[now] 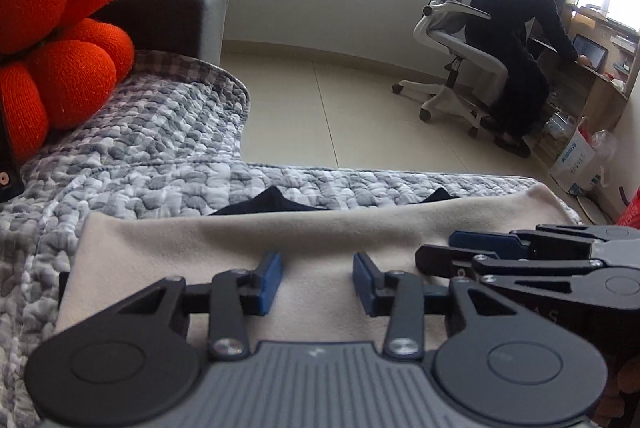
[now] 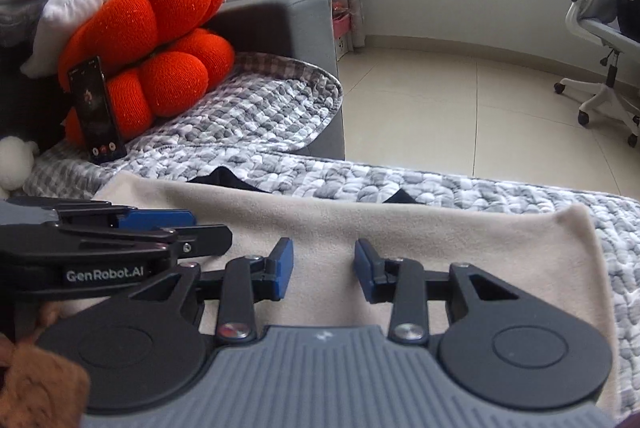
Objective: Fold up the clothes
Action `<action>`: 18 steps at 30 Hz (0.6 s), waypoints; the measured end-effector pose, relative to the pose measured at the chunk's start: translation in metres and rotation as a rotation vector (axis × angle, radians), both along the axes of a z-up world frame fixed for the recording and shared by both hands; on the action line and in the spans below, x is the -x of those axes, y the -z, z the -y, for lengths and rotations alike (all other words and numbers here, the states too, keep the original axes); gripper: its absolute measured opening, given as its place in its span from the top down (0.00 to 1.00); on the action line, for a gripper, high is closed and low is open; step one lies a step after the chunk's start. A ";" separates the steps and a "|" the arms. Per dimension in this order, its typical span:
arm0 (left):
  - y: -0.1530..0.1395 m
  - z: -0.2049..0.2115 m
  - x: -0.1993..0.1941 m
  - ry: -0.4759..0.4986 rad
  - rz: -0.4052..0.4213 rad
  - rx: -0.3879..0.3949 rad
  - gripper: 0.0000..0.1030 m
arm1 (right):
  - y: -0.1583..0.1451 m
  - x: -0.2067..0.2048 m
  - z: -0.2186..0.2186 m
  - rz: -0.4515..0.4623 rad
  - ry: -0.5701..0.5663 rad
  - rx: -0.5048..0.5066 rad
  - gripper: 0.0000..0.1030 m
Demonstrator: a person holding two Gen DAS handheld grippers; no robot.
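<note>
A beige garment (image 1: 240, 240), soft and matte like fleece, is laid flat on the quilted grey-and-white sofa cover (image 1: 160, 132), with a dark garment (image 1: 272, 204) showing as two points just beyond its far edge. The left claw (image 1: 318, 284) and the right claw (image 2: 324, 268) are held side by side over the beige garment, each with its blue pads apart and nothing between them. Past the beige garment, a plump orange knitted cushion (image 2: 160, 40) is propped against the grey sofa arm (image 2: 288, 24), and a black phone (image 2: 96, 112) is leaned upright on the cushion. Farther off, across the pale tiled floor (image 1: 340, 100), a person (image 1: 516, 40) is seated on a white office chair (image 1: 452, 48).
</note>
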State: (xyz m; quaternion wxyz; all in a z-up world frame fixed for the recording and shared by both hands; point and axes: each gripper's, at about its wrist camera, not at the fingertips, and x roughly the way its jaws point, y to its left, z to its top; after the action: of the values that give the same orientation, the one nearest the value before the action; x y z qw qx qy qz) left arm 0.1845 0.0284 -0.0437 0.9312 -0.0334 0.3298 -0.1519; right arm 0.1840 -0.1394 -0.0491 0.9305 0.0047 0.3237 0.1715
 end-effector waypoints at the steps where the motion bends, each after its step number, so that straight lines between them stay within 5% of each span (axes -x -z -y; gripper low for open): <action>1: 0.001 -0.001 0.000 0.002 0.013 0.004 0.60 | 0.002 -0.001 -0.001 0.015 0.000 0.010 0.63; 5: 0.004 -0.008 -0.003 -0.018 0.043 0.059 0.60 | 0.005 -0.006 0.000 0.026 0.019 -0.016 0.64; 13: 0.008 -0.001 -0.001 -0.029 0.108 0.000 0.61 | 0.017 -0.004 -0.014 0.128 0.038 0.056 0.65; 18: 0.007 -0.010 0.003 -0.025 0.115 -0.010 0.61 | 0.014 -0.004 0.005 0.110 0.037 -0.011 0.67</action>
State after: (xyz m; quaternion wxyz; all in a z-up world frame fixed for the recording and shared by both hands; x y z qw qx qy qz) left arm 0.1811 0.0387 -0.0505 0.9506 -0.0239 0.2759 -0.1402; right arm 0.1878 -0.1442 -0.0633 0.9498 0.0066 0.2711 0.1562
